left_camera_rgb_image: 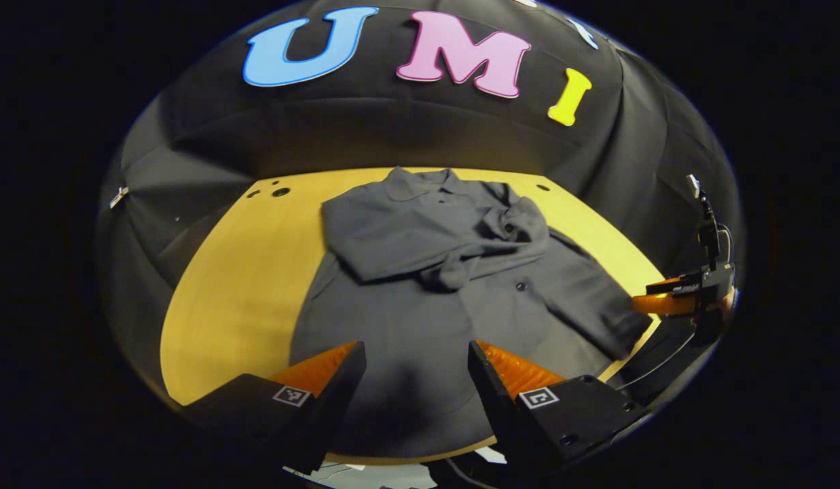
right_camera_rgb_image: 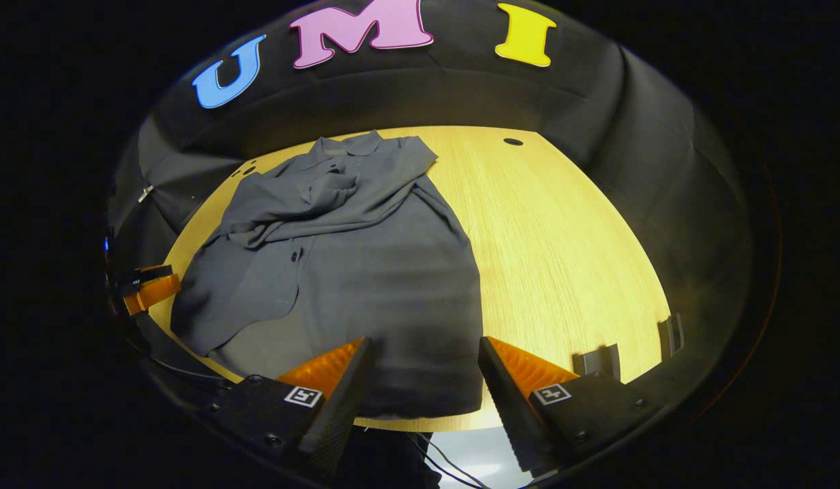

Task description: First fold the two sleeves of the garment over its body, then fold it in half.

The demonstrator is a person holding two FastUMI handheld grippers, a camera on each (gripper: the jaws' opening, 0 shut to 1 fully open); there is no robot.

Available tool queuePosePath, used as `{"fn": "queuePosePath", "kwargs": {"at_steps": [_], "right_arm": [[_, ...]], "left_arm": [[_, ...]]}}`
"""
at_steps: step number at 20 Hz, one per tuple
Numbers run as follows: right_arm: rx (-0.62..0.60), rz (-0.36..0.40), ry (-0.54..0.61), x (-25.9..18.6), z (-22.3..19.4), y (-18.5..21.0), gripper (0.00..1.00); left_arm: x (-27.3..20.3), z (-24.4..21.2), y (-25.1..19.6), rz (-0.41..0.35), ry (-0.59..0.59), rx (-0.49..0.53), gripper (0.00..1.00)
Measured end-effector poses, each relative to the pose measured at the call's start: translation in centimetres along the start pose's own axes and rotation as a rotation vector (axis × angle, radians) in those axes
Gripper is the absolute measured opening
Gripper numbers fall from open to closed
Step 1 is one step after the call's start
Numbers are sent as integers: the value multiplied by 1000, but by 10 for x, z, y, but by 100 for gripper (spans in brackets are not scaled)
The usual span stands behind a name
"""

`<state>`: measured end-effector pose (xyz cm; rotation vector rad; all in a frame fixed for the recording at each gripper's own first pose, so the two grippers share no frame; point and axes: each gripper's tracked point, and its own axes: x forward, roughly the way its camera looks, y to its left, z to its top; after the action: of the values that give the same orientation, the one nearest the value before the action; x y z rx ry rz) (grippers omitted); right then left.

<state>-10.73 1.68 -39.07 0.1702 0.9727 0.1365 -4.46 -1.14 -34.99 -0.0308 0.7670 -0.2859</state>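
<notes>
A dark grey button shirt (left_camera_rgb_image: 420, 305) lies flat on the yellow wooden table (left_camera_rgb_image: 243, 285), collar at the far side. In the left gripper view one sleeve (left_camera_rgb_image: 426, 234) is folded across the chest. The other sleeve (left_camera_rgb_image: 589, 305) stretches to the lower right. My left gripper (left_camera_rgb_image: 416, 350) is open above the hem, holding nothing. The right gripper (left_camera_rgb_image: 691, 295) shows at the right edge, beside that cuff. In the right gripper view the shirt (right_camera_rgb_image: 392, 285) fills the table's left half, and my right gripper (right_camera_rgb_image: 425, 343) is open over the hem. The left gripper (right_camera_rgb_image: 144, 288) shows at the far left.
Bare table (right_camera_rgb_image: 569, 258) spreads to the right of the shirt. Small round holes (right_camera_rgb_image: 512, 141) sit near its back edge. Two dark brackets (right_camera_rgb_image: 599, 360) stand at the front right rim. Cables hang below the front edge (right_camera_rgb_image: 426, 448). Black cloth walls close in behind.
</notes>
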Motion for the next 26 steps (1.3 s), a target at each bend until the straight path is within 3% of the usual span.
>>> {"fn": "queuePosePath", "kwargs": {"at_steps": [10, 11, 12, 14, 20, 21, 23, 25, 26], "right_arm": [[-20, -18, 81, 17, -30, -6, 96], [-21, -17, 91, 20, -32, -7, 96], [-22, -13, 101, 23, -35, -7, 97], [-30, -4, 120, 29, -37, -6, 97], [-80, 11, 96, 34, -34, -5, 98], [-74, 7, 90, 34, -34, -6, 98], [-80, 20, 90, 39, -33, 0, 95], [-93, 59, 108, 42, -30, 10, 49], [-88, 67, 119, 43, -29, 12, 26]], "left_arm": [[-5, -71, 50, 131, 151, -77, 95], [-4, -73, 50, 134, 163, -78, 96], [0, -75, 51, 135, 174, -75, 90], [5, -82, 52, 141, 205, -66, 96], [14, -80, 47, 136, 192, -61, 98], [15, -79, 40, 99, 188, -24, 90], [23, -67, 27, 33, 177, 37, 54], [32, -62, 22, 9, 182, 11, 18], [33, -60, 22, 3, 185, -15, 14]]}}
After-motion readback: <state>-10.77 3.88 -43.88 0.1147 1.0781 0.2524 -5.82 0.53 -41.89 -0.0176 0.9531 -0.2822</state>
